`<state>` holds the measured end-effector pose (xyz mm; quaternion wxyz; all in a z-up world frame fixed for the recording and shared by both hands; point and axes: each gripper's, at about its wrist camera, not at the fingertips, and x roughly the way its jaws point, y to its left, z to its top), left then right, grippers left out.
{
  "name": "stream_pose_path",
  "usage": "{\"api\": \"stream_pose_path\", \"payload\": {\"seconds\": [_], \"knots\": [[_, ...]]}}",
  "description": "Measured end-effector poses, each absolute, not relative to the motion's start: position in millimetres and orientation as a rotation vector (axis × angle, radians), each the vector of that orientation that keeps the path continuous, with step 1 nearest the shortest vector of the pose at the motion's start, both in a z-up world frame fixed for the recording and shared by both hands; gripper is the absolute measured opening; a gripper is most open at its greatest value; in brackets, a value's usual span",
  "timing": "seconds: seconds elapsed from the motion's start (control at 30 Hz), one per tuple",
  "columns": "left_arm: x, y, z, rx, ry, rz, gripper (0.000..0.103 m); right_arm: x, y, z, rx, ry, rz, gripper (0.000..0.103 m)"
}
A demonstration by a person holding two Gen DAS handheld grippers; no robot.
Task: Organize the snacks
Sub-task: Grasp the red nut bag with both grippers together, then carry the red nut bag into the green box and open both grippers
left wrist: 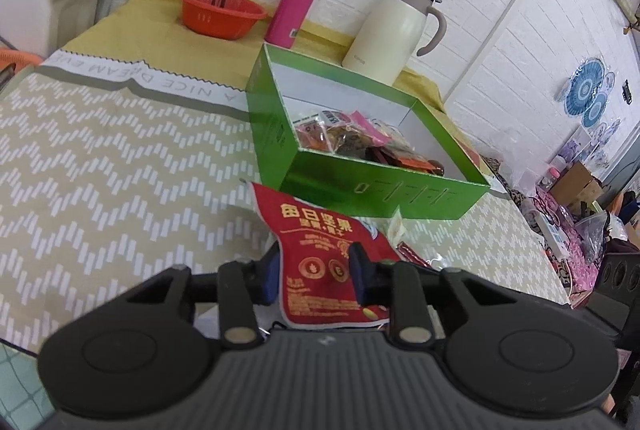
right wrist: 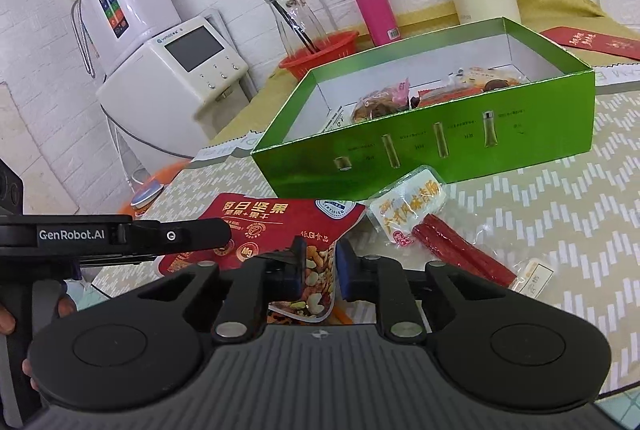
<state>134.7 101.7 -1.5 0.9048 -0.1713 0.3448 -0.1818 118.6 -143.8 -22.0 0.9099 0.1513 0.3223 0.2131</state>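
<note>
The left gripper (left wrist: 314, 266) points level over the table, its fingers standing apart on either side of a red snack bag (left wrist: 320, 254); whether they pinch it cannot be told. The right gripper (right wrist: 318, 270) points forward beside it, fingers set narrowly around the same bag. The person's hand (right wrist: 8, 314) grips the left gripper's handle at the table's near edge.

Matte black grippers, blue-padded fingers

Left gripper (left wrist: 316, 266) and right gripper (right wrist: 318, 262): silver pivot screws; ribbed grey housing; white "GenRobot.AI" lettering on the left one's side.

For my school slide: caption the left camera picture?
Left tool grips red nut packet before the green cardboard box.
</note>
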Motion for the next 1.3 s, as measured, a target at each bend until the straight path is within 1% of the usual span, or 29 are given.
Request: {"api": "stream_pose_path", "payload": {"seconds": [0.07,0.13,0.2,0.47,0.73,0.9,1.3], "knots": [[131,102,3,-0.356,0.703,-0.375,0.025,115,-144,-18,0.308,0.651,0.443,0.026],[126,101,10,-0.358,0.683,-0.376,0.025,112,-146,-12,0.304,0.627,0.439,0.018],[122,100,19,-0.364,0.657,-0.389,0.025,108,-148,-4,0.311,0.598,0.441,0.015],[123,86,55,-0.363,0.548,-0.437,0.024,107,-161,23,0.329,0.502,0.429,0.015],[154,69,77,-0.362,0.487,-0.471,0.024,128,-177,44,0.33,0.432,0.404,0.015],[188,58,71,-0.365,0.503,-0.481,0.024,152,-186,43,0.317,0.428,0.383,0.015],[264,35,35,-0.381,0.595,-0.508,0.024,207,-209,18,0.301,0.482,0.339,0.015]]}}
